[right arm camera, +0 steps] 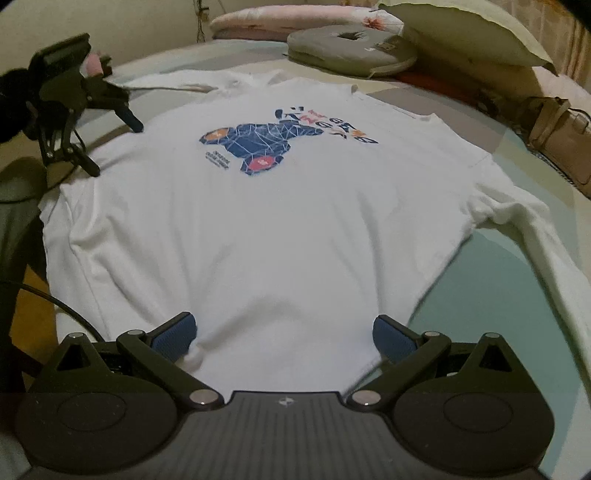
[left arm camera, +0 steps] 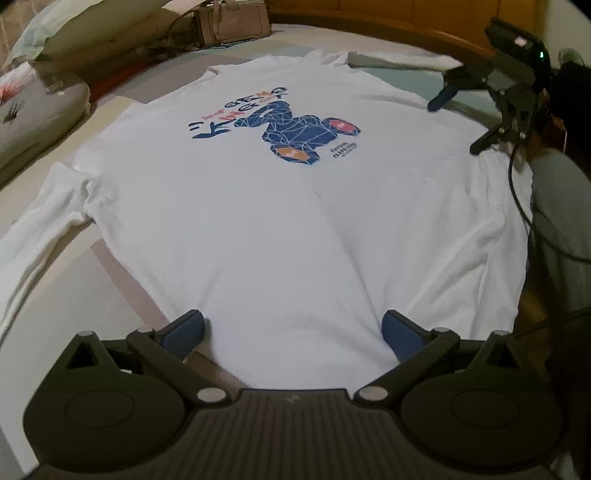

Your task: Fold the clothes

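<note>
Left wrist view: our left gripper, jaws apart, straddles the edge of the white shirt spread flat on the bed, lengthwise ahead.

Right wrist view: our right gripper, also spread, straddles the opposite edge.

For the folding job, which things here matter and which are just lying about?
Job: shirt, left gripper, right gripper, both with jaws open.
Lying about: handbag, ring cushion, pillows.
</note>
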Demonstrator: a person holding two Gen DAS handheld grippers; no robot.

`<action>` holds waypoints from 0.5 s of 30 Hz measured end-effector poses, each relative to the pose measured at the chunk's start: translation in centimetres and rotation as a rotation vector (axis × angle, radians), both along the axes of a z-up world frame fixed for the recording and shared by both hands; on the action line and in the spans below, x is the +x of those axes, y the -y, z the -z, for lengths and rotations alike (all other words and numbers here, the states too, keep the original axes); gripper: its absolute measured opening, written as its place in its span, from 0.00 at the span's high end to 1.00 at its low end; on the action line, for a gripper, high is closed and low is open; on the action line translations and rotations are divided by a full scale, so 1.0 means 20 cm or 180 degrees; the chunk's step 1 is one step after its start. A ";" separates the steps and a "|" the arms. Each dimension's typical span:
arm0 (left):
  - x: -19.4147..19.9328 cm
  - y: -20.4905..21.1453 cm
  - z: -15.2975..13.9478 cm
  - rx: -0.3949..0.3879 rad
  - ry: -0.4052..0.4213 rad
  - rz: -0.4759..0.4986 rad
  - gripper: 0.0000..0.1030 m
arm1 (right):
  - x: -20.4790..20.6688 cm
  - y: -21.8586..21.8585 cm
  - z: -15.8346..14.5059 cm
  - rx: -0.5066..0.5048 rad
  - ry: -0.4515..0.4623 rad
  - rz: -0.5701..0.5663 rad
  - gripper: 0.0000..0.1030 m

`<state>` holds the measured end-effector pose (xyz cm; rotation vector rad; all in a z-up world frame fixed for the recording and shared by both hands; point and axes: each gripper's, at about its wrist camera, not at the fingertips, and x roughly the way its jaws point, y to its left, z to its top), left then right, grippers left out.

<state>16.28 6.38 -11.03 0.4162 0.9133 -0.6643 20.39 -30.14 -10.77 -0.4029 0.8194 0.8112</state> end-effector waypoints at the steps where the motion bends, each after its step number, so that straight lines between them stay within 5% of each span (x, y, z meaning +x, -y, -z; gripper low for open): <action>1: 0.00 0.02 -0.02 0.0028 0.0040 0.0044 0.04 | -0.01 -0.01 -0.01 -0.0046 0.0018 0.0025 0.00; 4: -0.01 0.08 -0.08 -0.0037 0.0220 0.0150 0.05 | -0.05 -0.09 -0.08 -0.0028 0.0233 -0.0030 0.00; 9: -0.02 0.22 -0.02 -0.0027 0.0136 0.0485 0.05 | -0.08 -0.28 -0.04 0.0170 0.0229 -0.0332 0.00; 15: -0.10 0.00 0.03 -0.0143 -0.0116 0.0192 0.01 | -0.11 -0.11 0.04 0.0180 0.0069 -0.0182 0.00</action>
